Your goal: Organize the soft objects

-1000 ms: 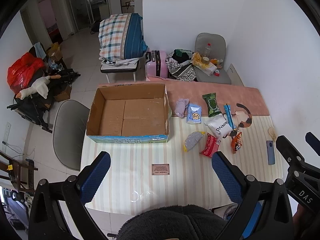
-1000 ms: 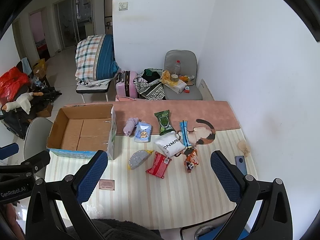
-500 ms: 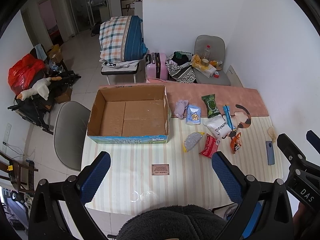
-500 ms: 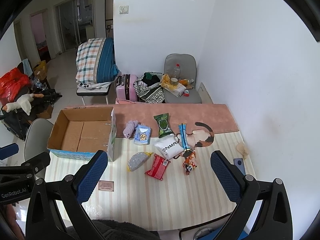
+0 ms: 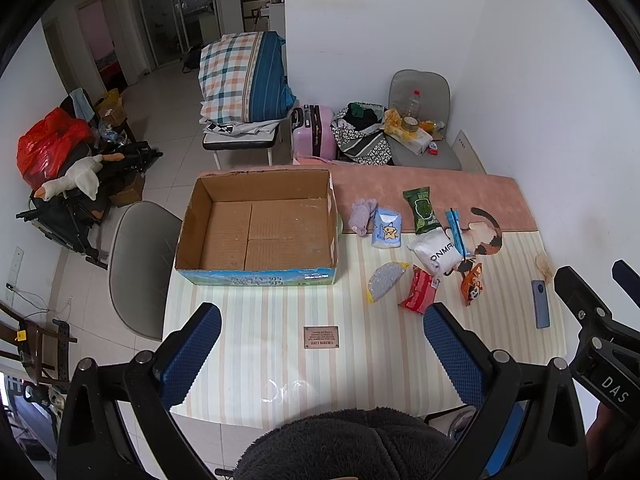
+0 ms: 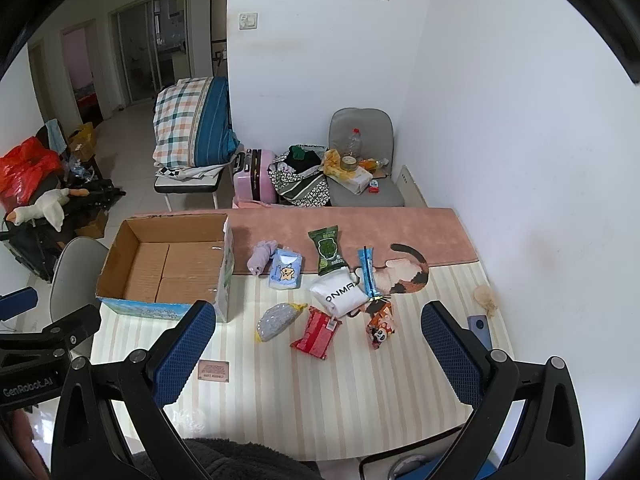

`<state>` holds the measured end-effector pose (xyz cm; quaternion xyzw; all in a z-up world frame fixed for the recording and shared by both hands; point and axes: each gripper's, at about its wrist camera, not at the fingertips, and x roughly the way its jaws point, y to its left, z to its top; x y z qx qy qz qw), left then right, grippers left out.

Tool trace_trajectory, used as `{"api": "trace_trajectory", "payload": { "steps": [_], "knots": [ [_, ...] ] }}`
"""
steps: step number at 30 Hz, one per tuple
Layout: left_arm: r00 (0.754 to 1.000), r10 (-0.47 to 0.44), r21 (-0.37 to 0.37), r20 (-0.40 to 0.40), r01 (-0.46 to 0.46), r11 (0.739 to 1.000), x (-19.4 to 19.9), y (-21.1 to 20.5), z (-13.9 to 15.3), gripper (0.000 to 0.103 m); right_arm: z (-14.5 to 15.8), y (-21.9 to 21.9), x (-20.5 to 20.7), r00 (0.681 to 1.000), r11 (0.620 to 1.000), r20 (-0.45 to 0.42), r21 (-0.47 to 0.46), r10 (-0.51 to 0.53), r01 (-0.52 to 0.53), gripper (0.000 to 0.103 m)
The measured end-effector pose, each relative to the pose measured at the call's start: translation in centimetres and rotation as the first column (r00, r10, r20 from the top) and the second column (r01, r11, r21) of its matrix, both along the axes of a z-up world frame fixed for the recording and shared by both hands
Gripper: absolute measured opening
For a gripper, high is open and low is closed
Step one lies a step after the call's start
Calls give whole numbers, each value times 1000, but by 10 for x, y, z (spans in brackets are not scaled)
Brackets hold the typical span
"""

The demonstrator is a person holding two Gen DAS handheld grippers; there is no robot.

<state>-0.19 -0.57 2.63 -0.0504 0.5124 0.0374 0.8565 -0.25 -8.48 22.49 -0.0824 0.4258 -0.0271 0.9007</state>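
Note:
An empty cardboard box (image 5: 260,232) (image 6: 168,264) stands at the table's left. To its right lie several soft packets: a lilac cloth (image 5: 362,216), a blue tissue pack (image 6: 285,270), a green packet (image 6: 328,250), a white pouch (image 6: 340,294), a red packet (image 6: 316,332), a silver pouch (image 6: 276,320), an orange snack bag (image 6: 380,324). My left gripper (image 5: 320,352) is open and empty, high above the table's near edge. My right gripper (image 6: 316,354) is open and empty, also high, nearer the packets.
A phone (image 5: 541,308) lies at the table's right edge near the wall. A grey chair (image 5: 140,268) stands left of the table. A striped cloth (image 5: 280,360) with a brown label covers the table. Luggage and another chair are behind the table.
Both grippers have risen slightly, so the table looks a little lower and farther in both views. Nothing on the table has moved.

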Motion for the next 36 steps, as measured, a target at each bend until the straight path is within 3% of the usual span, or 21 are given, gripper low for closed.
{"api": "trace_trajectory", "payload": {
  "steps": [11,16,19,22,25,29,32,36],
  "knots": [
    [1000,-4,5,7,4,1000,-1,-1,4,103,0,0,-3,1000,1000,5,0,0,0,103],
    [999,-50,12,14,49,999,13,-9,5,103,-9,-21,16,999,998,-48,61,10,-7,103],
    [995,-97,86,22,95,992,43,-22,-8,103,-32,-50,48,994,997,-108,69,-12,20,103],
    [985,-171,169,-32,174,970,86,-43,-41,103,-73,-76,93,983,1000,-183,9,-17,19,103],
    [959,-254,227,-126,277,934,127,-67,-92,103,-132,-97,144,953,999,-303,-27,28,-38,103],
    [900,-343,237,-270,407,882,165,-100,-168,102,-224,-118,215,872,995,-484,-21,71,-93,103],
    [841,-386,214,-380,486,848,187,-122,-229,100,-292,-134,266,812,997,-579,16,74,-79,103],
    [753,-391,141,-529,532,835,211,-139,-307,95,-367,-133,310,734,990,-668,38,127,-137,103]
  ]
}}
